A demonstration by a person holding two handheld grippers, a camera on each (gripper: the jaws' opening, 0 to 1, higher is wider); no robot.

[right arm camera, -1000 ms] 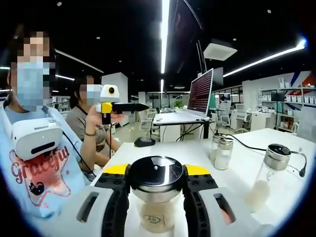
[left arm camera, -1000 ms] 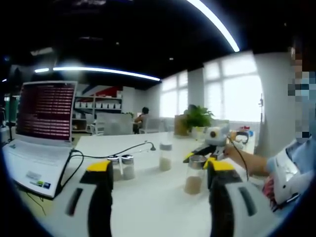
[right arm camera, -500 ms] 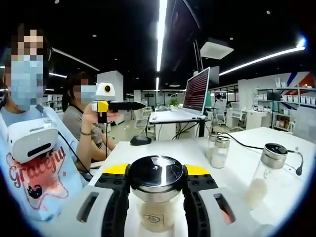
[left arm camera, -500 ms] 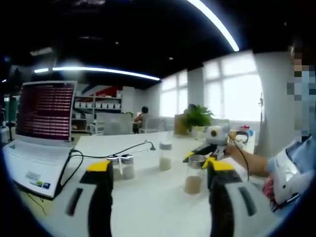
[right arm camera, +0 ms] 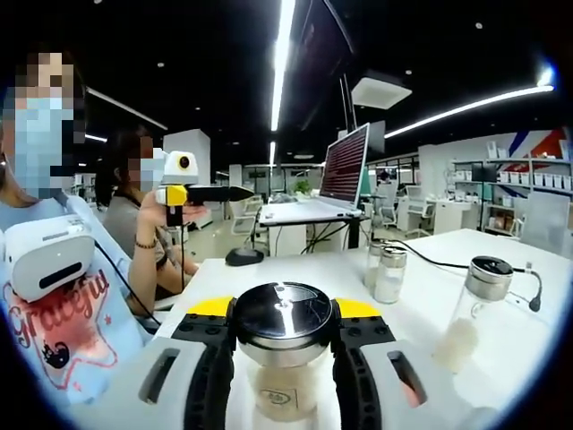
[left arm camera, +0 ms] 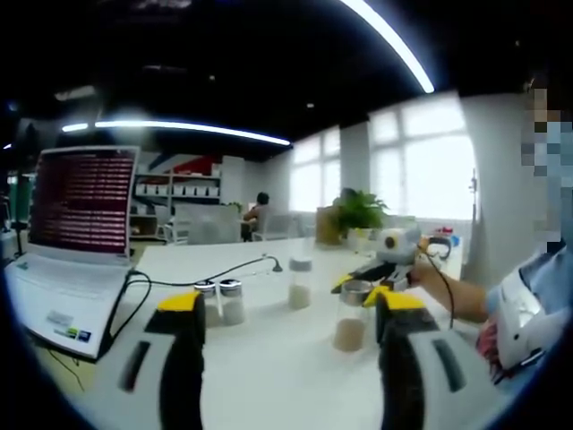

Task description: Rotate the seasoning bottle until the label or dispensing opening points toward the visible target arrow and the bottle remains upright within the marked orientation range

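A glass seasoning bottle [right arm camera: 281,391] with a dark metal lid and brown powder stands upright on the white table [right arm camera: 421,296]. My right gripper [right arm camera: 283,311] is shut on it just under the lid. In the left gripper view the same bottle [left arm camera: 350,328] is at centre right, with the right gripper [left arm camera: 362,287] reaching in from the right around its top. My left gripper [left arm camera: 288,305] is open with nothing between its yellow-tipped jaws, short of the bottles. In the right gripper view a hand holds the left gripper [right arm camera: 235,193] up at the left.
A second bottle [right arm camera: 469,315] with pale powder stands at the right, two small shakers [right arm camera: 383,272] behind it. An open laptop [left arm camera: 73,240] with a black cable [left arm camera: 224,272] sits at the table's left, and a mouse [right arm camera: 243,257] lies near the edge. A person wears a white headset [right arm camera: 47,256].
The right gripper view's scene has slid a little to the left, so that gripper has turned slightly with the bottle still in it. The left gripper has held still.
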